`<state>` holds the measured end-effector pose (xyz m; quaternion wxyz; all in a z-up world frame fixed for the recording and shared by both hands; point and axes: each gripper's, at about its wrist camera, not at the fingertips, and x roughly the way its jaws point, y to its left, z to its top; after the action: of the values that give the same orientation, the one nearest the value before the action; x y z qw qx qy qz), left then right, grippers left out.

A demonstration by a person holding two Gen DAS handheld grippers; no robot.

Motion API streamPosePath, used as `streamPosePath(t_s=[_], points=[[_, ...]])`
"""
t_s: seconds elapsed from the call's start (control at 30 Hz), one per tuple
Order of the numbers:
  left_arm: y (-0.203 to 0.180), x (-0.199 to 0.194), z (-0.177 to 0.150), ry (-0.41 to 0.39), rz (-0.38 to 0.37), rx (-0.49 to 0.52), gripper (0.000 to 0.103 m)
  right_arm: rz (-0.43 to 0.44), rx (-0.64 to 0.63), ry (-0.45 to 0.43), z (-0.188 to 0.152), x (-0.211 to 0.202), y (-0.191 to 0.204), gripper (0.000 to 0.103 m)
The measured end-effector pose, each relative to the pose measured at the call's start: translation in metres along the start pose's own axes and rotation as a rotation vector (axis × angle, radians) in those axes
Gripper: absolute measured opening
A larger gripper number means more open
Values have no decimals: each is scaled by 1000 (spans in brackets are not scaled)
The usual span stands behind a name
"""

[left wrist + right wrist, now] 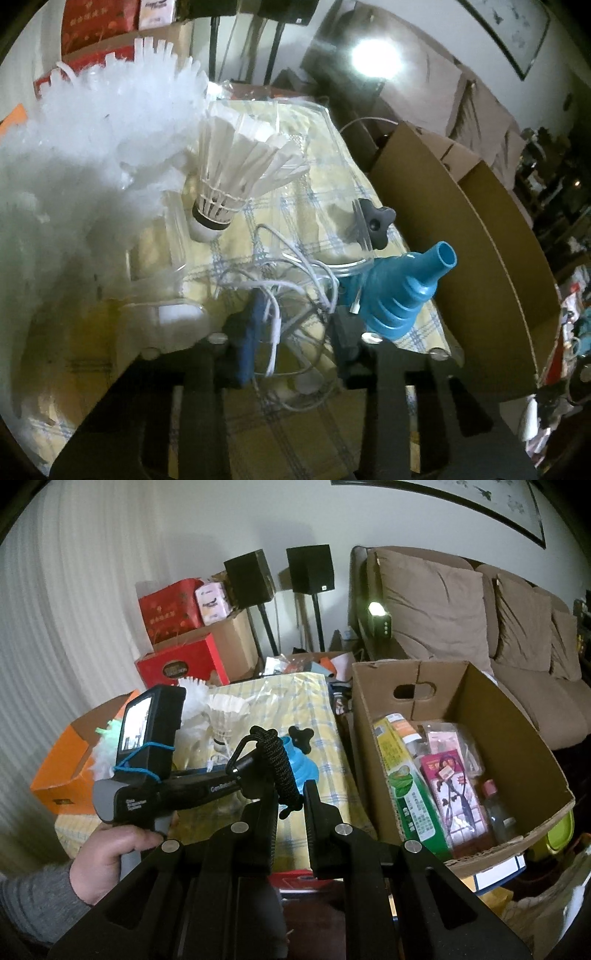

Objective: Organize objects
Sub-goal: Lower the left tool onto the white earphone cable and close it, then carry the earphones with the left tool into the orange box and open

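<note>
Currently working the pick of the white cable, a loose tangle on the checked cloth, left of the cardboard box and near it.

Left gripper: tongs wide, one finger each side of the tangle, not yet closed on it. Blue pad on the finger farther from the box.

To do well:
- Go lower before closing; aim for the thick bundle in the middle, not one stray loop, else loops prob. trail.
- Keep clear of the blue funnel, which lies just beside the box-side finger, between cable and box.
- Watch the clear tray: cable strands overlap its near edge. Lift slowly, check nothing drags.
- Shuttlecock and black knob lie beyond the cable, away from the approach; leave alone.

Pose: left gripper pitched down, low over the cloth. Seen from the right wrist, hand wrapped on its handle, grey sleeve at the wrist. Right gripper held back and higher, left of the box, tongs narrow; black cord hanging into the gap, cannot tell whether pinched.
</note>
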<state>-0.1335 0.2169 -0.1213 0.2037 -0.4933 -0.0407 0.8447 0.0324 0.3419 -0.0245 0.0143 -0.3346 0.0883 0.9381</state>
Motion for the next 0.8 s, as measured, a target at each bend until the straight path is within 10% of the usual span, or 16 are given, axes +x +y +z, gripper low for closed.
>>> streamPosePath(t_s=[0.07, 0.8], points=[[1, -4, -1, -3, -26, 4, 4, 6, -4, 0, 1, 1, 2, 13], [12, -171, 14, -213, -228, 73, 4, 99, -99, -55, 36, -11, 48, 13]])
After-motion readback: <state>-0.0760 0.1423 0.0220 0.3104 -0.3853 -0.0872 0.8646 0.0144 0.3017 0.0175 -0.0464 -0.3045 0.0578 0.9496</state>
